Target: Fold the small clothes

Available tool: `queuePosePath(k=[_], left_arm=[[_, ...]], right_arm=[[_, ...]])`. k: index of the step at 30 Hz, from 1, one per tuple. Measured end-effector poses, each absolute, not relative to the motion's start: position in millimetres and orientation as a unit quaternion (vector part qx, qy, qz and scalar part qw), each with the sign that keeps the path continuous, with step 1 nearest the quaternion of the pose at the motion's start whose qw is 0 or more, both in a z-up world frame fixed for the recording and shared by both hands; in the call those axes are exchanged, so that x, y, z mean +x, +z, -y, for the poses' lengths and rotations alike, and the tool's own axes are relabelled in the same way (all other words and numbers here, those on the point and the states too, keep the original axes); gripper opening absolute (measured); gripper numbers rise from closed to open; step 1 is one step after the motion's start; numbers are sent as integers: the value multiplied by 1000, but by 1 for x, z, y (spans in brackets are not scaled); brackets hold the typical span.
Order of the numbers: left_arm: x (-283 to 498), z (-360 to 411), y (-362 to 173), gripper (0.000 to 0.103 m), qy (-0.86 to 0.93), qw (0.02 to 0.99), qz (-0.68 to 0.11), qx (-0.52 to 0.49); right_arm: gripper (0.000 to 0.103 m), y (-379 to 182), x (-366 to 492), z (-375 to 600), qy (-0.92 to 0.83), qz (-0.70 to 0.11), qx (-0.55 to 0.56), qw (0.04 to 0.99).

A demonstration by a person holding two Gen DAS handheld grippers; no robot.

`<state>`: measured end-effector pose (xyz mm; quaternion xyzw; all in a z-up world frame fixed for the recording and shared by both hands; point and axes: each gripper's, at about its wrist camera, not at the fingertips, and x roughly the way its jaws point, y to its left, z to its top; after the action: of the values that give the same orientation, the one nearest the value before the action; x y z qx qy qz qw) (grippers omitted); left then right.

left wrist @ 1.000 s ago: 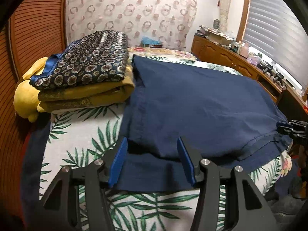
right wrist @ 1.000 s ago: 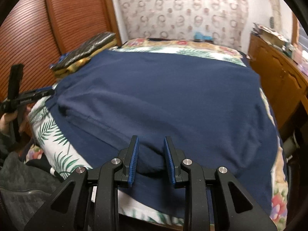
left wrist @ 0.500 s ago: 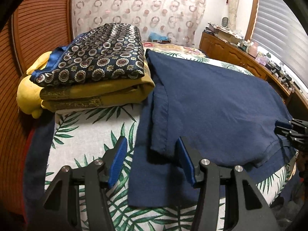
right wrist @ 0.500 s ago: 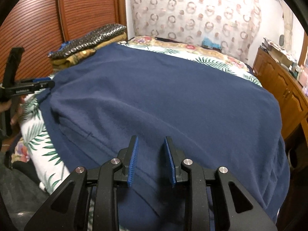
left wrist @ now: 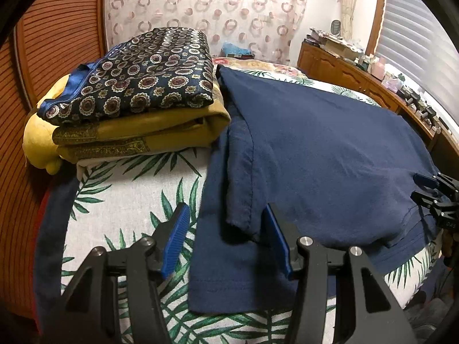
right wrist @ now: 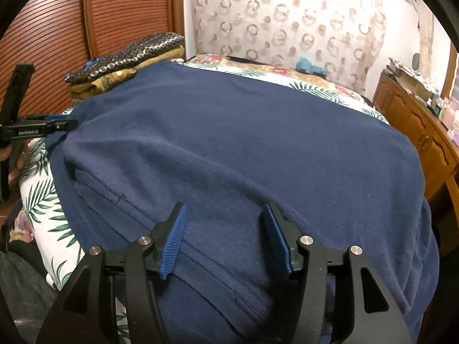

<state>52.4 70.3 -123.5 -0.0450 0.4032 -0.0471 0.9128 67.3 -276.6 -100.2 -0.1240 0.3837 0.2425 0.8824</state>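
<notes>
Looking along your left gripper (left wrist: pixel 226 238), you have its jaws standing about half apart over the near edge of the navy shirt (left wrist: pixel 315 149). A folded-over sleeve corner of the shirt lies in the gap between them, closer to the right-hand jaw, and the pads are not pressing on it. Beyond the left-hand jaw the leaf-print sheet (left wrist: pixel 126 195) shows bare. Further ahead and to the left of the jaws sits a folded stack (left wrist: pixel 137 100), a patterned dark piece on top of yellow ones, just beside the shirt's far corner.

Your right gripper (right wrist: pixel 226 238) has its jaws opening at this moment. The shirt's thick folded hem runs between them and under them, but the blue pads stand clear of the cloth on both sides, so nothing is gripped. Ahead of these jaws the shirt spreads flat across most of the bed. Far off to their left, at the shirt's other corner, your left gripper shows in your hand (right wrist: pixel 14 160).
</notes>
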Motion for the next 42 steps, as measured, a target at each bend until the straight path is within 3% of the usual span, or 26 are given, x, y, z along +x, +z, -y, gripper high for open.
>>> queuePosePath(k=[13, 19, 21, 23, 26, 42], left_arm=[[64, -59, -120, 52, -83, 906, -415, -36], [68, -68, -119, 45, -88, 904, -414, -57], [68, -68, -119, 35, -85, 904, -415, -54], [68, -67, -119, 10, -98, 902, -416, -59], [67, -62, -116, 6, -104, 903, -412, -62], [87, 59, -4, 4, -283, 909, -303, -33]], right_arm=[[61, -101, 68, 275, 247, -384, -126, 881], [61, -101, 67, 274, 247, -384, -126, 881], [61, -101, 67, 274, 247, -384, -126, 881], [61, -101, 67, 274, 247, -384, -126, 881], [62, -101, 67, 274, 247, -384, -126, 881], [58, -63, 47, 357, 180, -361, -59, 913]])
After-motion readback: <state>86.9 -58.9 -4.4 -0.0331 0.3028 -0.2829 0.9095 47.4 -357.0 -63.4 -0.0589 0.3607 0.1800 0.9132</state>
